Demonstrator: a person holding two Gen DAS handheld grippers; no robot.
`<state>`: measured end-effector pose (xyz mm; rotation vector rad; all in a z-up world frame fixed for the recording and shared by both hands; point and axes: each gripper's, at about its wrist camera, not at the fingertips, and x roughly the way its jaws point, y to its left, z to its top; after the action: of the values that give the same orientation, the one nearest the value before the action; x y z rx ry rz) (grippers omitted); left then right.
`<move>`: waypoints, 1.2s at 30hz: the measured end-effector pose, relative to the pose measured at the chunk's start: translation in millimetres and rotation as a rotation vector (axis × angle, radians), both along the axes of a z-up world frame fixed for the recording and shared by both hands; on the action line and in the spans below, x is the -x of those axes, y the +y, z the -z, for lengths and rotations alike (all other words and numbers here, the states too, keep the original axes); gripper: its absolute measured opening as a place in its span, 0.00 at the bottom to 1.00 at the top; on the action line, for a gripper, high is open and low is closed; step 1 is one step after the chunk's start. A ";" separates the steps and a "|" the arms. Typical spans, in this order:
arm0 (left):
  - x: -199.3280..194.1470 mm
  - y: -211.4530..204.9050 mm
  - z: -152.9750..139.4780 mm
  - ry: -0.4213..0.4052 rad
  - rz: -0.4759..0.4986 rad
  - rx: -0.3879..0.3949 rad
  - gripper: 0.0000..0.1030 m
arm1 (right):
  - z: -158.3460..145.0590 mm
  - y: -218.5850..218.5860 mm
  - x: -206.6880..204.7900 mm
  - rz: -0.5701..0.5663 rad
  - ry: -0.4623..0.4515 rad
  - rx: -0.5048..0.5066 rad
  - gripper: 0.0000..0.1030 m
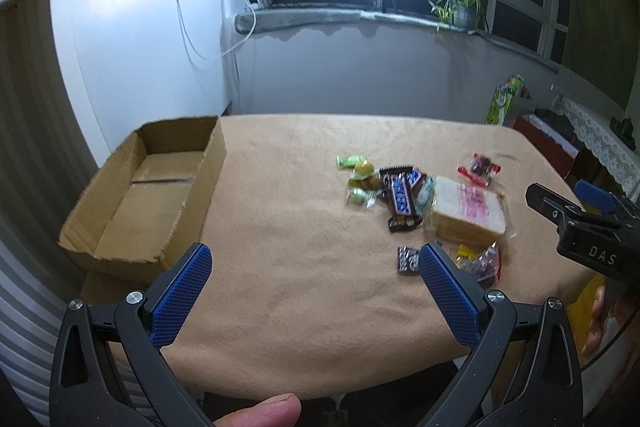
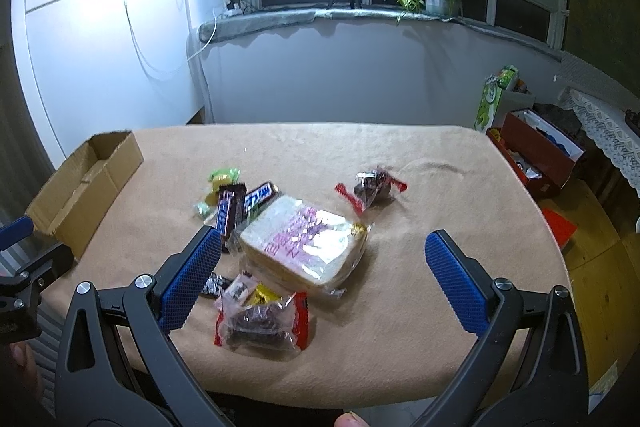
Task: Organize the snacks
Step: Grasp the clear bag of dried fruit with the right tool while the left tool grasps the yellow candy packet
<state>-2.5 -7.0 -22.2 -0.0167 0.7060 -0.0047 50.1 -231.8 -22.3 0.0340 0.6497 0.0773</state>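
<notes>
Cardboard box (image 1: 140,195) sits at the table's (image 1: 312,299) left edge; snack pile (image 1: 420,203) clustered right of it, bread packet (image 2: 304,247) among them.

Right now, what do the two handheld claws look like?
Both the left claw and the right claw have black plastic frames with silver screws and blue, grid-textured finger pads. White "DAS" lettering shows on the right claw's body in the left wrist view.

Beige tabletop (image 2: 400,327), brown cardboard box (image 1: 132,203), brown-and-blue chocolate bar (image 1: 402,203), pink-printed bread bag (image 2: 308,247), green candies (image 1: 352,161).
</notes>
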 end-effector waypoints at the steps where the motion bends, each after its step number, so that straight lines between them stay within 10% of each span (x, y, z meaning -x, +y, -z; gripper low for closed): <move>1: -1.1 0.0 4.7 0.011 0.002 0.000 1.00 | 3.0 1.0 -0.3 -0.005 0.010 0.002 1.00; 22: -20.8 -10.9 98.2 0.209 0.059 -0.023 1.00 | 88.6 23.6 -1.2 -0.170 0.167 -0.033 1.00; 36: -26.2 -2.9 103.1 0.118 0.122 0.040 1.00 | 106.2 -2.6 1.4 -0.266 0.097 -0.159 0.90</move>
<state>23.7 -9.9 -125.2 -0.0123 0.8239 -0.1361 48.7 -234.5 -128.5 0.1052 0.7416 0.3859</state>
